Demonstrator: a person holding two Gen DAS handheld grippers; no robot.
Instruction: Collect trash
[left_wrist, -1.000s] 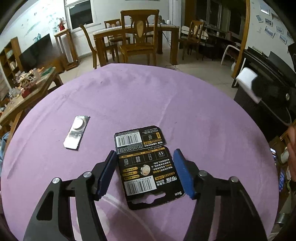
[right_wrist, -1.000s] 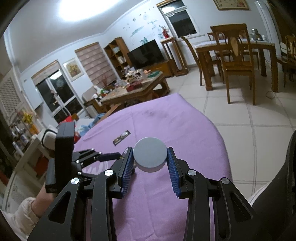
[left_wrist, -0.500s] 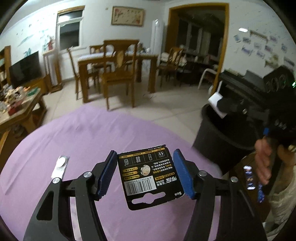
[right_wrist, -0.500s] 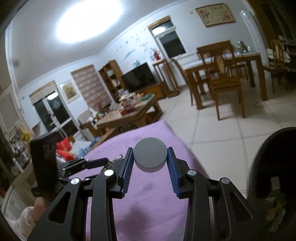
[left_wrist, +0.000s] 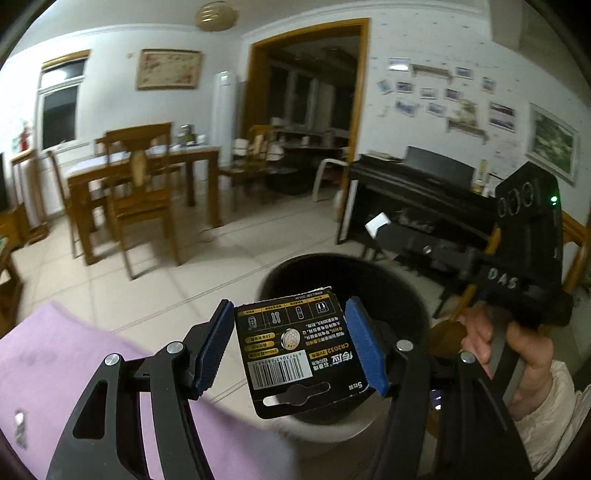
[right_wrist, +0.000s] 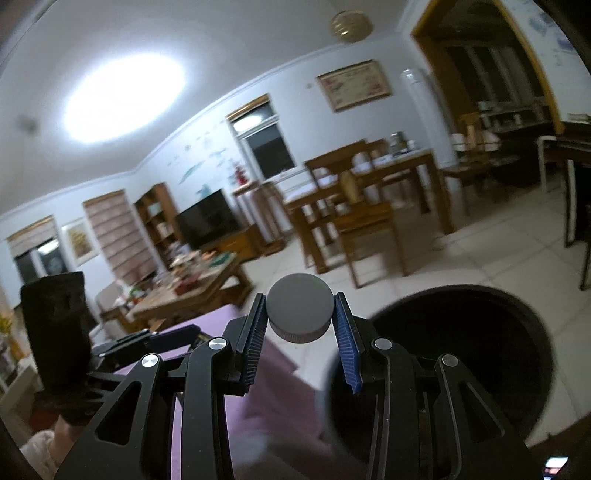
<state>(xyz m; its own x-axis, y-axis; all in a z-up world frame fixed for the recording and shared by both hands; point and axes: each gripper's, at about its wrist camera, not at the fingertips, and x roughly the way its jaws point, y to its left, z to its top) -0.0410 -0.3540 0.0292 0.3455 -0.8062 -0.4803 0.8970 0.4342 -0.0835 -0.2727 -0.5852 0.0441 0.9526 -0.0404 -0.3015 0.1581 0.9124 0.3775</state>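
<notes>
My left gripper (left_wrist: 291, 345) is shut on a black battery blister card (left_wrist: 301, 349) and holds it in the air over the near rim of a black trash bin (left_wrist: 391, 288) that stands on the floor past the table edge. My right gripper (right_wrist: 300, 325) is shut on a grey round cap (right_wrist: 300, 314), held in the air just left of the same bin (right_wrist: 517, 354). The right gripper's body (left_wrist: 524, 254) and the hand holding it show at the right of the left wrist view.
The purple-covered table (left_wrist: 48, 373) lies at the lower left, with a small foil packet (left_wrist: 18, 421) on it. It shows in the right wrist view (right_wrist: 258, 391) too. Beyond are tiled floor, a wooden dining table with chairs (left_wrist: 136, 184) and a black piano (left_wrist: 417, 195).
Both grippers have lifted off the table and swung right toward the bin, each keeping its item. The table has slid down and left in both views and the bin has come close.
</notes>
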